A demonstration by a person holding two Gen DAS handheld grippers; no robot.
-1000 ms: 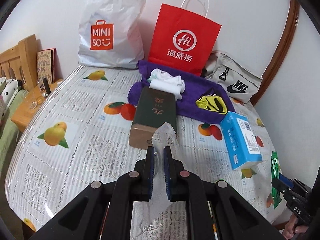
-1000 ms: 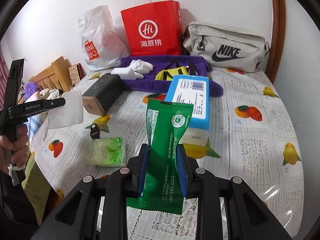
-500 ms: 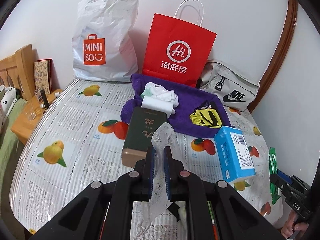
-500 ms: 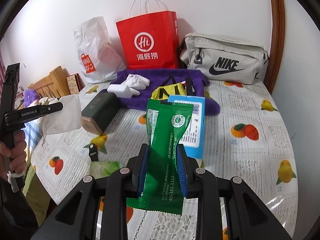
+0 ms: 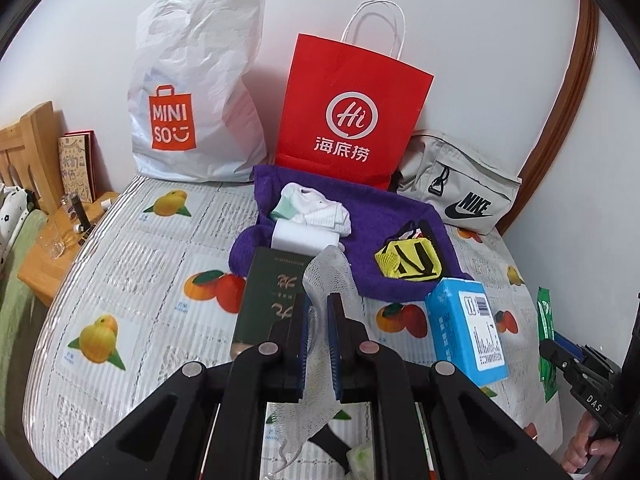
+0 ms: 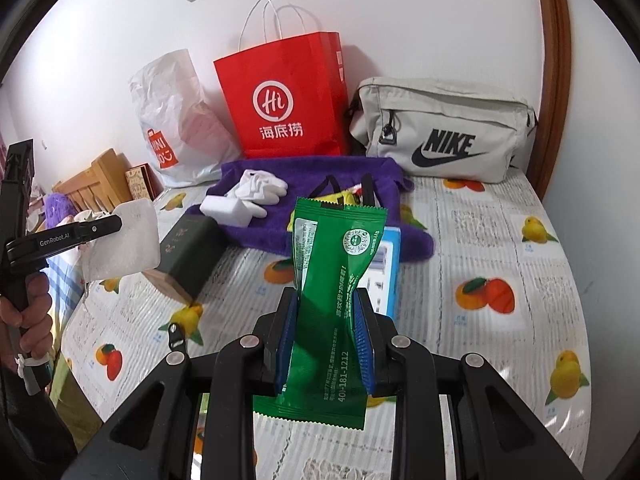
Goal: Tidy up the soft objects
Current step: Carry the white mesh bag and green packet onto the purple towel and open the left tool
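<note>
A: The soft objects in play are a white mesh cloth (image 5: 326, 276) and a green sachet (image 6: 334, 280), both off the table. The left gripper (image 5: 318, 312) is clenched on the cloth, which stands up between its blue pads and trails below them. The right gripper (image 6: 326, 320) is clamped across the sachet's waist, pinching the packet in.

B: What has changed?

A: Compared with a second ago, both views sit higher and further back. More wall shows above the red paper bag (image 5: 352, 116), and the dark green box (image 5: 272, 292) and blue carton (image 5: 466, 336) have slid lower in the frame. Neither grip has altered.

B: And around them?

A: In the left view, the purple towel (image 5: 384, 216) lies at twelve o'clock from the cloth, carrying white socks (image 5: 316, 210) and a yellow pouch (image 5: 408, 262). The white plastic bag (image 5: 192, 108) is at eleven o'clock and the grey waist bag (image 5: 460, 192) at one, on the fruit-print tablecloth (image 5: 132, 272).

B: Meaning?

A: I'd judge both pickups done and the carry under way, likely towards the towel or a bag.
</note>
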